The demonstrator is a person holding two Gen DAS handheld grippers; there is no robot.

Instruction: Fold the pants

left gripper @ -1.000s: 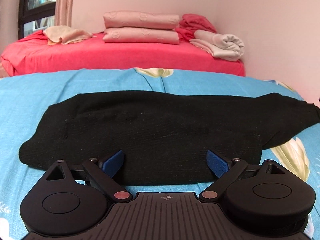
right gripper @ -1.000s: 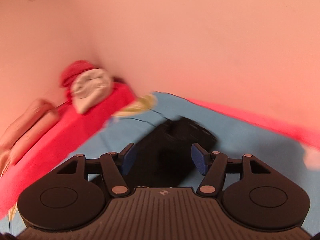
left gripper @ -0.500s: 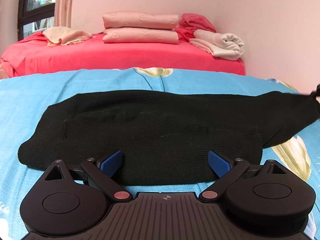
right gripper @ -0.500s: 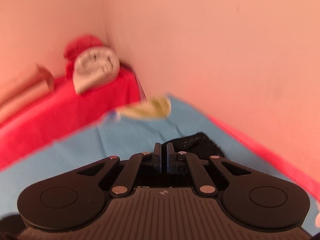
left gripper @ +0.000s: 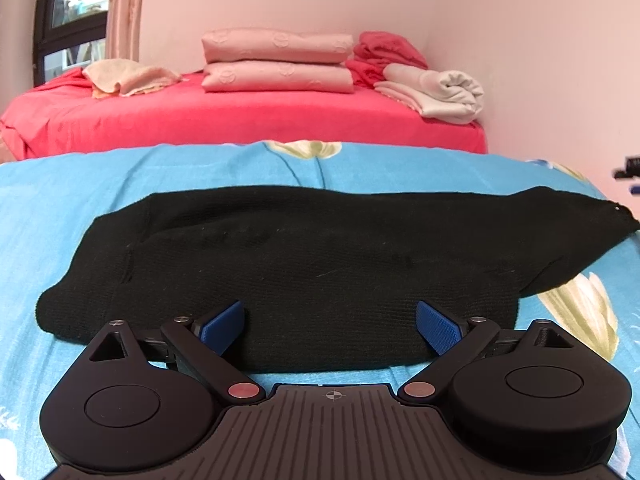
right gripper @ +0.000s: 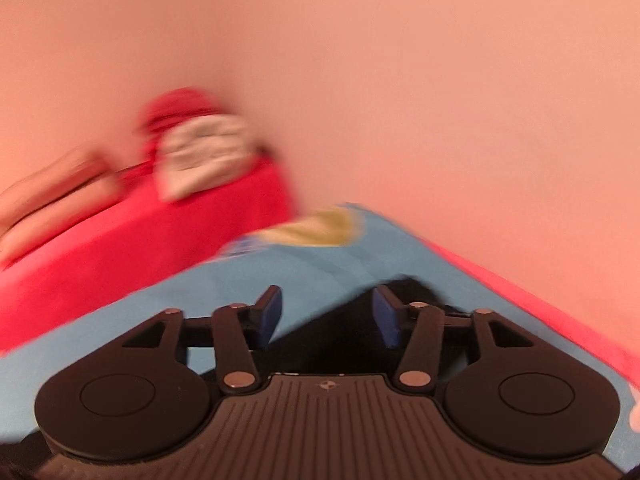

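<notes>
Black knit pants (left gripper: 304, 264) lie folded lengthwise across a blue flowered bedspread (left gripper: 72, 208), one leg end tapering to the right edge. My left gripper (left gripper: 330, 326) hovers open at the near edge of the pants, its blue pads (left gripper: 222, 322) apart and pressing on nothing. In the blurred right wrist view my right gripper (right gripper: 326, 316) has its jaws opening, the blue pads apart; the black leg end (right gripper: 332, 344) lies below and between them, free of the pads. A bit of the right gripper (left gripper: 630, 168) shows at the far right of the left wrist view.
Behind the blue bedspread stands a red bed (left gripper: 240, 120) with two stacked pink pillows (left gripper: 276, 62), a beige towel (left gripper: 128, 78), a rolled white blanket (left gripper: 440, 92) and red bedding. A pink wall (right gripper: 400, 100) runs close along the right. A window (left gripper: 68, 12) is at far left.
The right gripper shut on the pants' leg end half a second ago, then opened and let it go while shifting and rolling. The leg tip has dropped flat. The left gripper stayed put.
</notes>
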